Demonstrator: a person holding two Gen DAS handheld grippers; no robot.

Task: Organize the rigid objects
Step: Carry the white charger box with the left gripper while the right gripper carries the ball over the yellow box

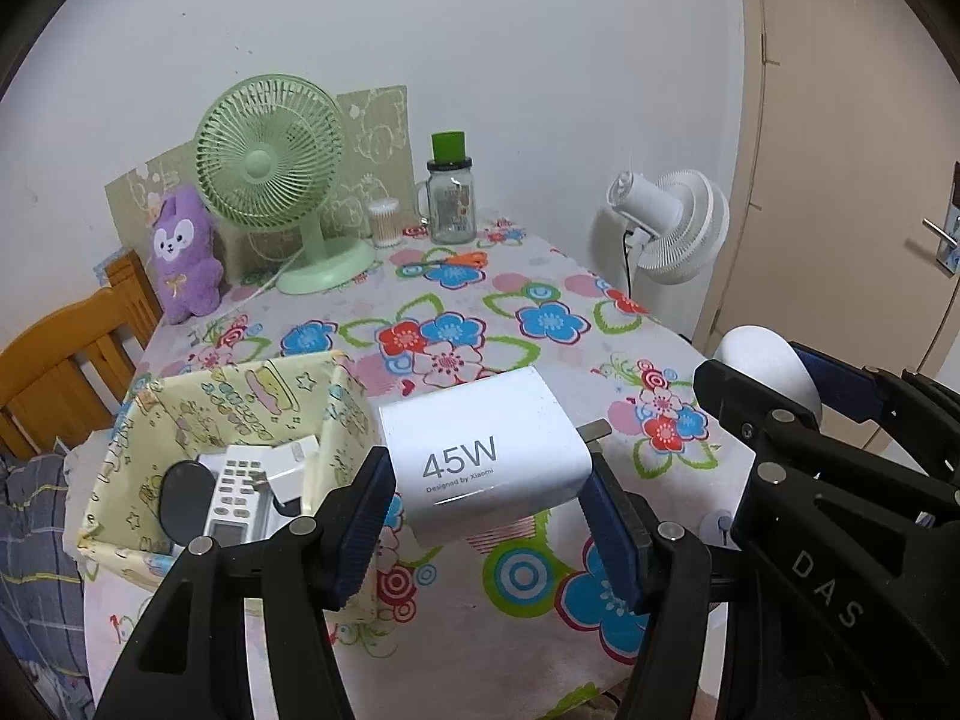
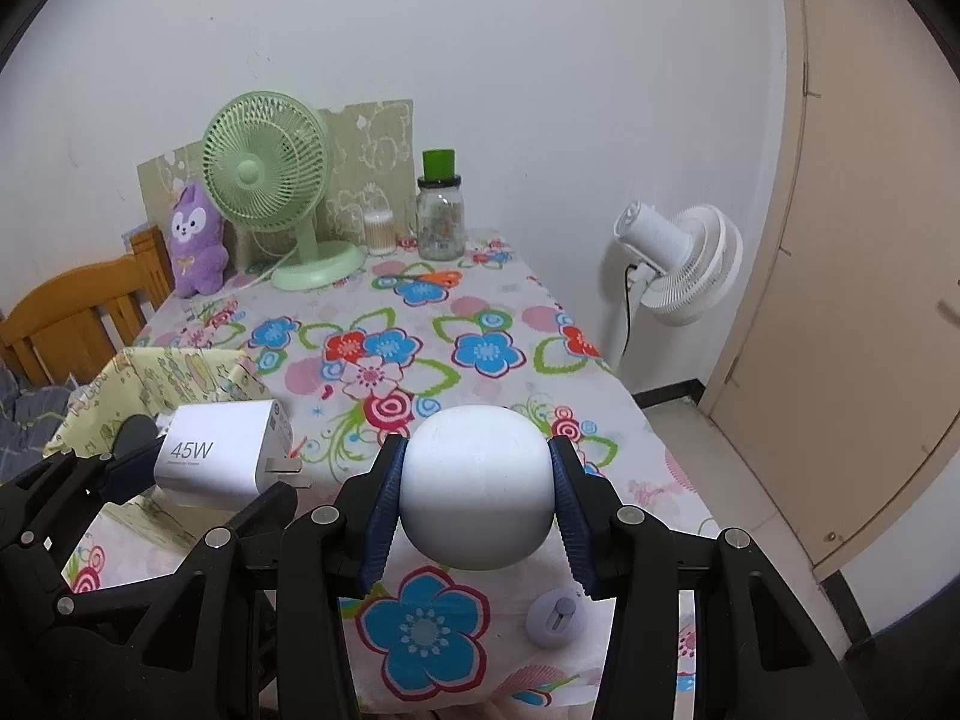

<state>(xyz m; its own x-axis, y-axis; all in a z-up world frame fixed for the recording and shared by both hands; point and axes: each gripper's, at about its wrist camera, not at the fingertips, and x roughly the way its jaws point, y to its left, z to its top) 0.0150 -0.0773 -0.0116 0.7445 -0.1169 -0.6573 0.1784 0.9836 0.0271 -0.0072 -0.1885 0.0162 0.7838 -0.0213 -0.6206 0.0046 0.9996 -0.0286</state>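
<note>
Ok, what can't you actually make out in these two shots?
- Yellow fabric box: left wrist view, its near corner is hidden by the left hand-held gripper; contents overlap.
- White egg-shaped object: right wrist view, the right hand-held gripper covers its sides; left view crops it.
- Small round white item: too small to identify.

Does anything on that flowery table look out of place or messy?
Mostly tidy. The orange scissors lie loose near the jar, and a small round white gadget sits alone near the front edge. Nothing looks spilled or broken.
</note>
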